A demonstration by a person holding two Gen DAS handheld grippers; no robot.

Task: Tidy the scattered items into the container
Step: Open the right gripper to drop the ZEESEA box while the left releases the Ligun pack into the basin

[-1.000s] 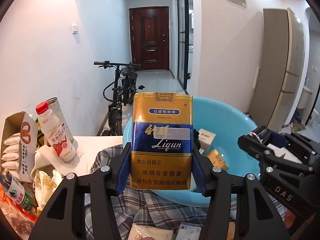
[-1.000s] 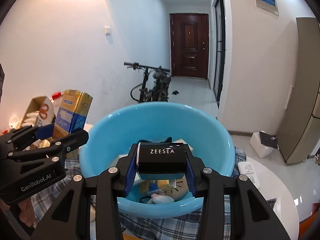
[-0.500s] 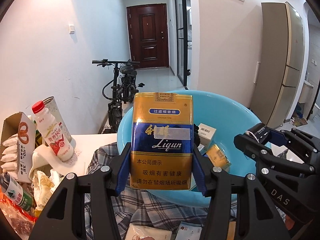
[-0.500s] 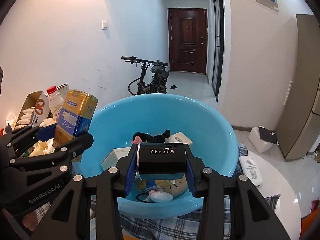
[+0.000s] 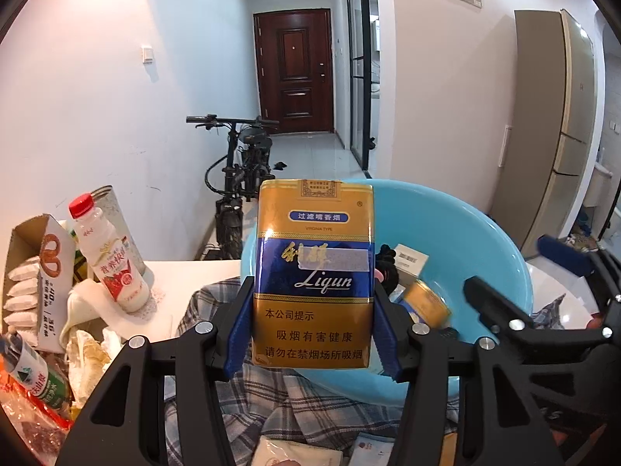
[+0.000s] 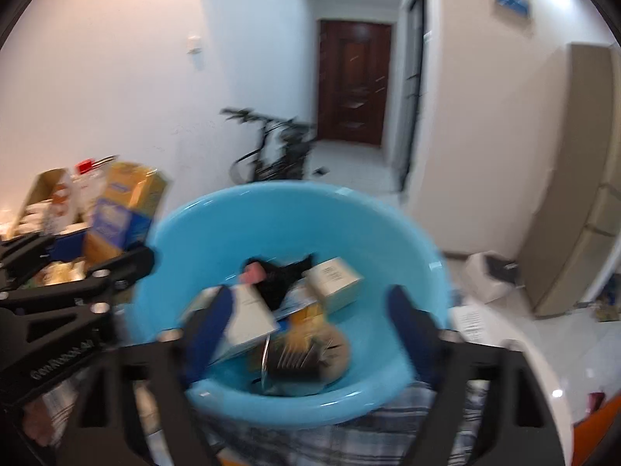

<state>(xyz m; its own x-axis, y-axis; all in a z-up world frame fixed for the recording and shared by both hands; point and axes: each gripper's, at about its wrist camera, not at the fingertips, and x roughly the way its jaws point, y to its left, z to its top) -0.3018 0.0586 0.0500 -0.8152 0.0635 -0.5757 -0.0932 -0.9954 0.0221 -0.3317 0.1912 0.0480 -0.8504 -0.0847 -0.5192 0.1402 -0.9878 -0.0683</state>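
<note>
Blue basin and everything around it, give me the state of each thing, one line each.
Blue basin: upright, holding several items.
Cigarette pack: upright, clamped in the left gripper.
Right gripper: jaws opening, nothing pressed between them.
Black box: lying in the basin, blurred.
Milk bottle: upright, capped.
Hallway door: closed.

Cigarette pack [image 5: 313, 275]: "Ligun", "VIRGINIA TYPE", Chinese health warning. Left gripper [image 6: 62, 357] body, blurred: "GenRobot.AI".

Black gripper [image 5: 312, 330] frames, silver screws, ribbed blue pads on the fingers [image 5: 238, 328].
</note>
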